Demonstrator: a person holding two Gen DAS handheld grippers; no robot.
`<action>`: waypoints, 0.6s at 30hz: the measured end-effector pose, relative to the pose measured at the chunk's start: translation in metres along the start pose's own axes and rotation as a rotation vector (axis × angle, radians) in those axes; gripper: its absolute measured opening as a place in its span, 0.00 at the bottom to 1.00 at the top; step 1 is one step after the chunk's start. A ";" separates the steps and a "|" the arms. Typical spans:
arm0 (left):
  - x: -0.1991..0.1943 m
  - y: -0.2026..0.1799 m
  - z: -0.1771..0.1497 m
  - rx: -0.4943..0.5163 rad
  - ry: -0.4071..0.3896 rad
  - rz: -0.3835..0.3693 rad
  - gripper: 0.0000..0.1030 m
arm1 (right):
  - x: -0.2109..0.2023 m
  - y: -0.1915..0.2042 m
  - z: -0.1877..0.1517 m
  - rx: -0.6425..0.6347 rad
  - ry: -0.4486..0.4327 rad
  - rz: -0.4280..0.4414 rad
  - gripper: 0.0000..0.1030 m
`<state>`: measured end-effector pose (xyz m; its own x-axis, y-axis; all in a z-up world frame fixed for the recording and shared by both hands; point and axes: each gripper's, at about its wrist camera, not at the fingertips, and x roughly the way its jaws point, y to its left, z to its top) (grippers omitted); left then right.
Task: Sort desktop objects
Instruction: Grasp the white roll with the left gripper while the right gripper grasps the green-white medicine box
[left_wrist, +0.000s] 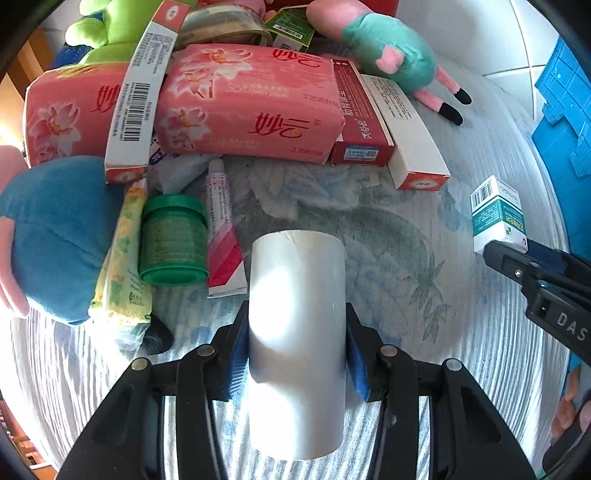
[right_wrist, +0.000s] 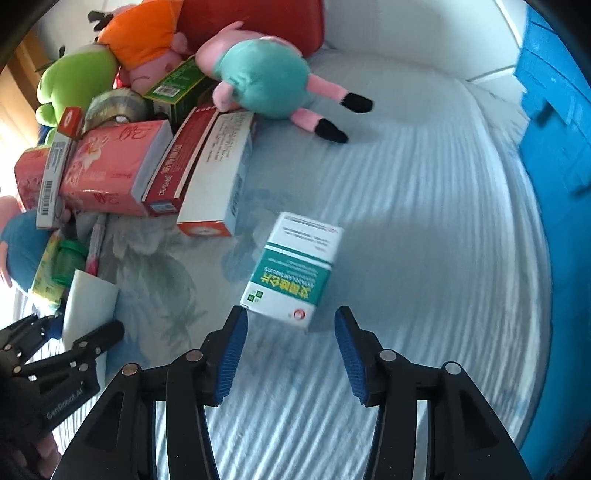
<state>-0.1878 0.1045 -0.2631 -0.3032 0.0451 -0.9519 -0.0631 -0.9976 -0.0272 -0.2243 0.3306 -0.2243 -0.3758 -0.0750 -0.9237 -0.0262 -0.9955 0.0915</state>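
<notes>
While left claw (left_wrist: 297, 354) grips white roll (left_wrist: 297, 325), hiding its base, right claw (right_wrist: 291, 347) gapes.

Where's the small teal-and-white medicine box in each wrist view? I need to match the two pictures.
Left wrist view: teal-and-white medicine box at the far right edge, touching the right hand-held gripper's tip.
Right wrist view: centre, just ahead of the open jaws, on the cloth.
Shared landmark: the teal-shirted pink plush at the top.

jar (left_wrist: 173, 240) between two tubes, tissue packs (left_wrist: 251, 103) behind
</notes>
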 end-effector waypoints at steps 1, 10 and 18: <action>0.000 0.001 0.000 0.001 0.003 -0.003 0.43 | -0.001 0.001 0.001 0.001 -0.004 0.007 0.54; -0.003 0.004 -0.002 0.009 -0.010 -0.003 0.43 | -0.008 -0.003 0.013 0.056 -0.021 -0.003 0.76; -0.012 0.007 -0.005 0.018 -0.019 0.002 0.43 | -0.016 -0.002 0.002 0.031 -0.022 -0.001 0.39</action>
<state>-0.1799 0.0963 -0.2538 -0.3211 0.0441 -0.9460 -0.0798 -0.9966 -0.0193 -0.2202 0.3341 -0.2094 -0.3958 -0.0721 -0.9155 -0.0551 -0.9932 0.1021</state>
